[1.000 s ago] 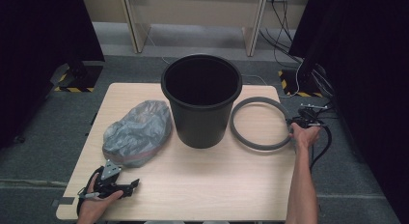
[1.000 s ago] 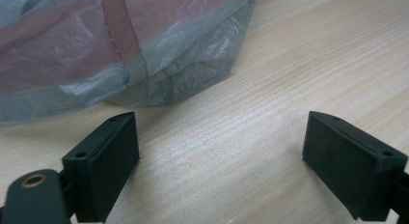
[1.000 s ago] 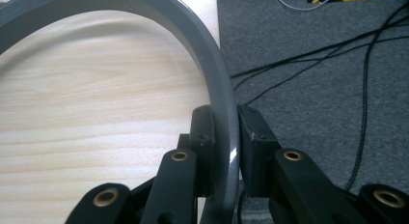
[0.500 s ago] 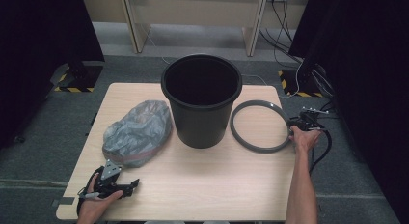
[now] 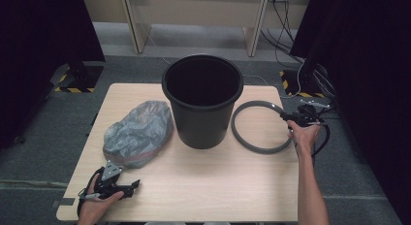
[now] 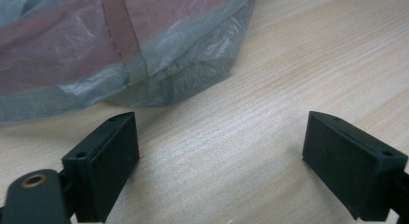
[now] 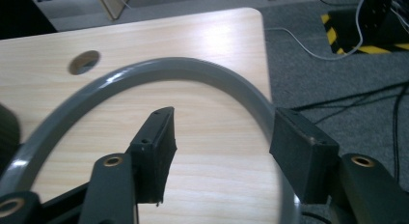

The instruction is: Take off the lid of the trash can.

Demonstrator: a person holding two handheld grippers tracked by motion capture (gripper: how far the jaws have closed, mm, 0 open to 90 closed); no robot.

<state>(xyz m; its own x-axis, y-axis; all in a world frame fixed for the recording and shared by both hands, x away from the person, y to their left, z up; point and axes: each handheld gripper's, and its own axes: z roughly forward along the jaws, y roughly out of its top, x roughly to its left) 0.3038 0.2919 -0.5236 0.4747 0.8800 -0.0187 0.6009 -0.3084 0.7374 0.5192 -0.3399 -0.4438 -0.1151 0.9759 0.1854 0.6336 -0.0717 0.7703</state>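
My right tongs (image 7: 219,151) have just been opening and now stand wide astride the grey ring (image 5: 257,127), one jaw inside its arc and one outside, neither pressing it, while the ring lies flat on the bench (image 5: 203,181) beside the black bucket (image 5: 202,100). My left tongs (image 6: 219,161) rest wide and empty near the grey plastic bag (image 5: 138,133). If I lift carelessly, a jaw may snag and drag the ring off the bench edge; a second ago the right tongs sat nearly closed on it.
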